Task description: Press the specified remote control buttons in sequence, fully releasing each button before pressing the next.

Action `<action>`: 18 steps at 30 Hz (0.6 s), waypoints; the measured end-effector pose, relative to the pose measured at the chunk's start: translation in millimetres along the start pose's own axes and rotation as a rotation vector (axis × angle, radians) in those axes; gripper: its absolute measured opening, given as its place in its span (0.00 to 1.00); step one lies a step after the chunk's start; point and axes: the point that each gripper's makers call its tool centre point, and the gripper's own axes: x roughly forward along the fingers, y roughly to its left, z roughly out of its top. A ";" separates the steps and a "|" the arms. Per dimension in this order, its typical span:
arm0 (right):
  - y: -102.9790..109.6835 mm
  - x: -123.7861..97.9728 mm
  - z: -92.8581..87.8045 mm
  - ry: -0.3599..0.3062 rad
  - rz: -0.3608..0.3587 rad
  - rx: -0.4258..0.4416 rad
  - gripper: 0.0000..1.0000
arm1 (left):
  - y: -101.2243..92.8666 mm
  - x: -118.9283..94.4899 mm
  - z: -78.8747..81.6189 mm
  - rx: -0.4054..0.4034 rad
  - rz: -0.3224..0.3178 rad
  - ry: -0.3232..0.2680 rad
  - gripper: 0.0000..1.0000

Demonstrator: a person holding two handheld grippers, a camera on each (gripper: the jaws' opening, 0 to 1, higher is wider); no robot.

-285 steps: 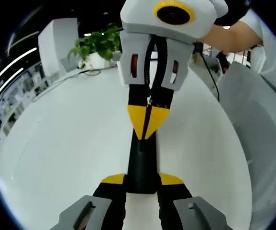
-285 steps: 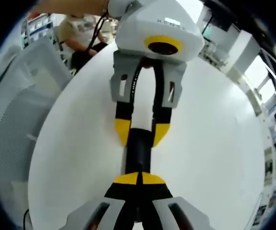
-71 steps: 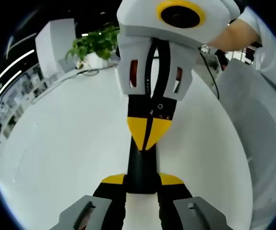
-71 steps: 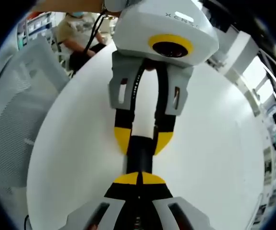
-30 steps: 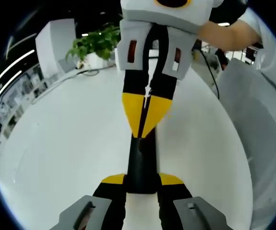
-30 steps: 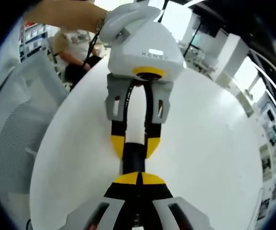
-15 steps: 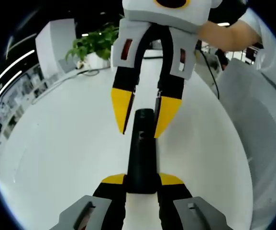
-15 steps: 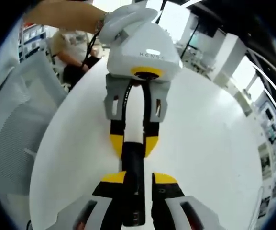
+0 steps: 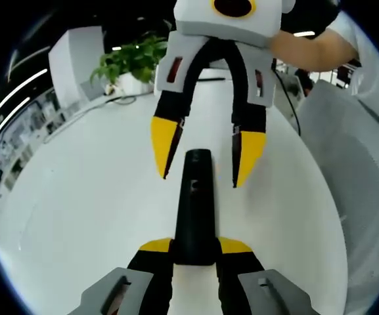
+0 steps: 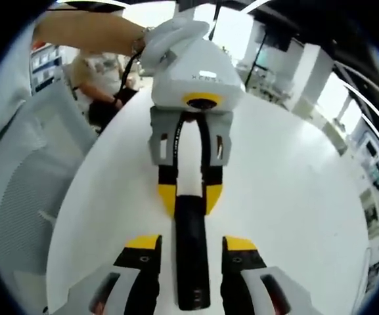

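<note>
I saw the black remote point(image 9: 194, 207) lying on the white counter point(image 9: 77, 210), its long axis running straight between my two tools. My left tool point(image 9: 195, 246) gripped one end of it, yellow tips pressed against both its sides. The other end pointed at my right tool point(image 9: 202, 154), whose tips stood spread wide on either side of the remote, not touching it. A potted plant point(image 9: 131, 62) stood at the counter's far edge.

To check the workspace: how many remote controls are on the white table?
1: one black remote control lies on the white table, one end clamped by the left gripper, the other between the open right gripper.
</note>
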 end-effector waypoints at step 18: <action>-2.3 -14.2 -25.6 -0.023 -0.032 0.058 0.44 | 1.5 -0.1 -1.7 0.001 0.001 -0.006 0.24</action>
